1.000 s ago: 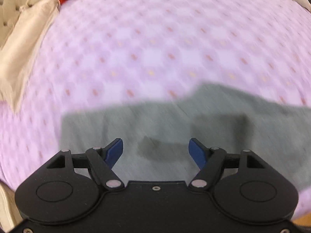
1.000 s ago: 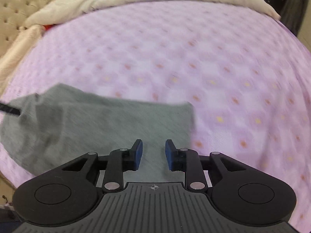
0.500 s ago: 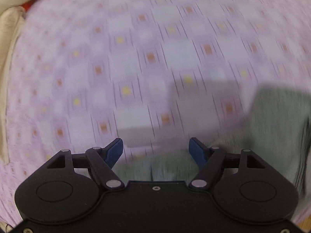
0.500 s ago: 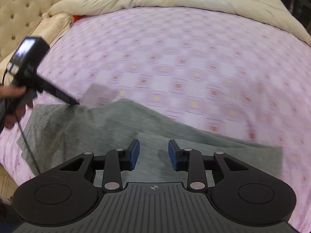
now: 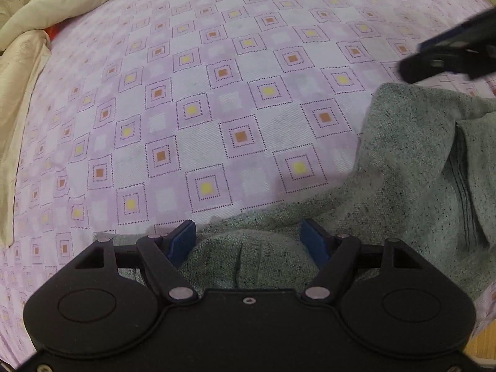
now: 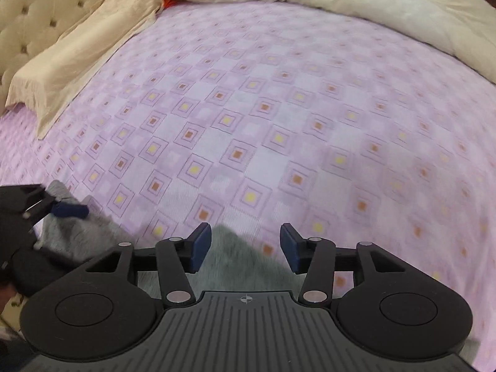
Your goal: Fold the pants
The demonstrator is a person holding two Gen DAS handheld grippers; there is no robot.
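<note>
Grey pants [image 5: 403, 170] lie rumpled on the bed at the right and bottom of the left wrist view. My left gripper [image 5: 248, 241] is open and low over their near edge, with a hump of grey cloth between its blue fingers. My right gripper [image 6: 246, 246] hovers over a corner of the pants [image 6: 235, 248]. Its jaws are opening, the cloth lies beneath them and the pads do not press on it. In the right wrist view the left gripper's blue fingertip [image 6: 69, 210] shows at the far left. The right gripper [image 5: 449, 52] crosses the top right of the left wrist view.
The bed has a purple checked sheet [image 5: 217, 93]. A cream quilt [image 6: 341, 0] is bunched along the far side. A cream pillow [image 6: 77, 62] and a tufted headboard [image 6: 37, 9] are at the left. Wooden floor [image 5: 483, 341] shows past the near edge.
My left gripper has sunk onto the pants' edge, and a hump of cloth now sits between its fingers. My right gripper has swept sideways over the pants and its jaws have widened.
</note>
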